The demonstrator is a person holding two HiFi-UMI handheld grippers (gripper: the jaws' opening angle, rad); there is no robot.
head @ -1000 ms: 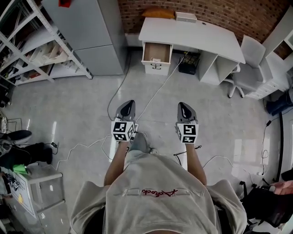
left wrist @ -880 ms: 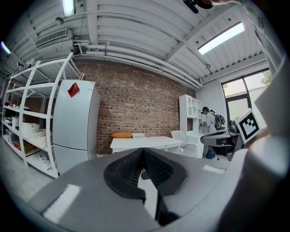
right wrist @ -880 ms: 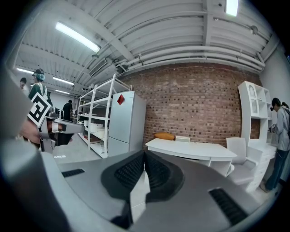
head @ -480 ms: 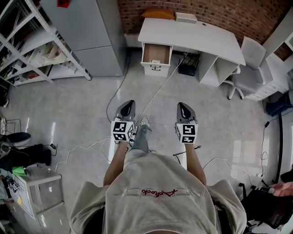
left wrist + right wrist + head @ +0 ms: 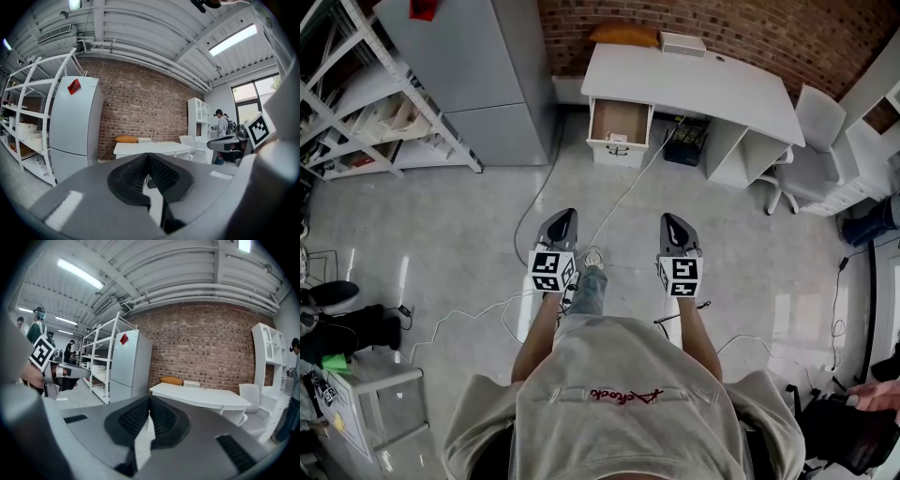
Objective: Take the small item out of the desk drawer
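Note:
The white desk (image 5: 694,80) stands far ahead against the brick wall. Its drawer (image 5: 620,118) is pulled open, with a small pale item (image 5: 616,138) lying near the front end. My left gripper (image 5: 564,216) and right gripper (image 5: 670,221) are held side by side at waist height over the floor, well short of the desk. Both are shut with nothing between the jaws. In the left gripper view the shut left gripper (image 5: 149,157) points at the desk (image 5: 152,148). The right gripper view shows the shut right gripper (image 5: 150,399) and the desk (image 5: 201,397) beyond it.
A grey fridge (image 5: 478,66) and a white shelf rack (image 5: 366,103) stand at the left. An office chair (image 5: 811,141) is right of the desk. A white cable (image 5: 614,206) runs across the floor toward the drawer. An orange cushion (image 5: 623,33) and a white box (image 5: 682,42) lie on the desk.
The person has stepped forward, one foot swinging up between the grippers. The desk and drawer sit slightly lower in the head view. Both grippers keep the same shut pose.

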